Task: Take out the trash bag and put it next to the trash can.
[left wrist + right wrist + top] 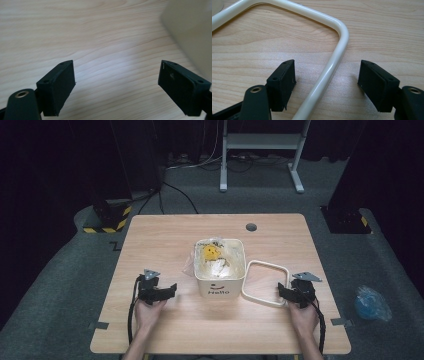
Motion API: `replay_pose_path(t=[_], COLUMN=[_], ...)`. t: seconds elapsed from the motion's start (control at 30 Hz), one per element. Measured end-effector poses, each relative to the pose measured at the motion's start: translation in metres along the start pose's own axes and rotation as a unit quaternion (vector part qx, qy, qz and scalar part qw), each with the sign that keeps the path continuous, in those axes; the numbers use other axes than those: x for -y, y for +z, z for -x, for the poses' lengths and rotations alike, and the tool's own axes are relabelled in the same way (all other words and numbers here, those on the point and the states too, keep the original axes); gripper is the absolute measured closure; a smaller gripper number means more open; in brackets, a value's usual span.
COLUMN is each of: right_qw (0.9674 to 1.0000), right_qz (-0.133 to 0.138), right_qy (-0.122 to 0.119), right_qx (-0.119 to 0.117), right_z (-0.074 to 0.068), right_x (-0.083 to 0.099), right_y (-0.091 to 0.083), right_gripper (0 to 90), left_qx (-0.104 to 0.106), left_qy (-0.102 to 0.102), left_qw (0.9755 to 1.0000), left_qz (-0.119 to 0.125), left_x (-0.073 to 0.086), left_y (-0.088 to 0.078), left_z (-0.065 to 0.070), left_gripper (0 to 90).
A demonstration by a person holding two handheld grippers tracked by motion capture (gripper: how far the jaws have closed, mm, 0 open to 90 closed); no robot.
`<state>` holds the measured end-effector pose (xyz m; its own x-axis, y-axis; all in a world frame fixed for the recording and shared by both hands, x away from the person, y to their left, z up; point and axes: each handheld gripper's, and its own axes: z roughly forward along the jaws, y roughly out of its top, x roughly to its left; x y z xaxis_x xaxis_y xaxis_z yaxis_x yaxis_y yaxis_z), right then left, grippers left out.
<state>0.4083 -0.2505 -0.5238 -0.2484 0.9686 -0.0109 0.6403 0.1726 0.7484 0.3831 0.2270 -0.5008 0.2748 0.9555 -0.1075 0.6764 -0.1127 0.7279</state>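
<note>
A: Where is the cream frame [264, 283] now?

B: It lies flat on the wooden table [165, 235], just to the right of the cream bin [220, 270] with the word "Hello" on its front. It seems to touch the bin's side, but I cannot tell for sure.

A: Which way does its long axis go?

B: In the high view it goes from the near edge of the table toward the far edge, slightly tilted. Its near right corner points at the right gripper [284, 292].

A: What about that gripper?

B: Its jaws stand wide. In the right gripper view the frame's rail [329, 70] passes between them, and the pads do not press on it.

A: And the left gripper [172, 289]?

B: It is also wide, with nothing between the jaws. It is left of the bin and points toward it.

A: Is something inside the bin?

B: Yes, a clear bag [212, 254] with a yellow thing in it.
</note>
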Motion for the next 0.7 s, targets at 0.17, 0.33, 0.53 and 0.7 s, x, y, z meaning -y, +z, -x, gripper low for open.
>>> replay_pose_path(t=[0.17,0.33,0.53,0.7], right_qw=[1.0,1.0,1.0,1.0], right_qz=[0.0,0.0,0.001,0.001], right_qy=[0.001,-0.001,-0.001,-0.001], right_qx=[0.001,0.001,0.001,0.001], right_z=[0.0,0.0,0.0,0.0], right_x=[0.0,0.0,0.0,0.0], right_y=[0.0,0.0,0.0,0.0], right_gripper=[29.6,29.5,29.4,29.4], left_qx=[0.022,0.03,0.038,0.047], left_qy=[-0.003,-0.013,-0.016,-0.021], left_qw=[0.9998,0.9995,0.9991,0.9986], left_qz=[0.003,-0.001,-0.005,0.007], left_x=[-0.008,-0.016,-0.029,-0.035], left_y=[0.007,0.013,0.014,0.011], left_z=[0.014,0.022,0.029,0.032], left_gripper=[14.1,14.5,14.2,14.9])
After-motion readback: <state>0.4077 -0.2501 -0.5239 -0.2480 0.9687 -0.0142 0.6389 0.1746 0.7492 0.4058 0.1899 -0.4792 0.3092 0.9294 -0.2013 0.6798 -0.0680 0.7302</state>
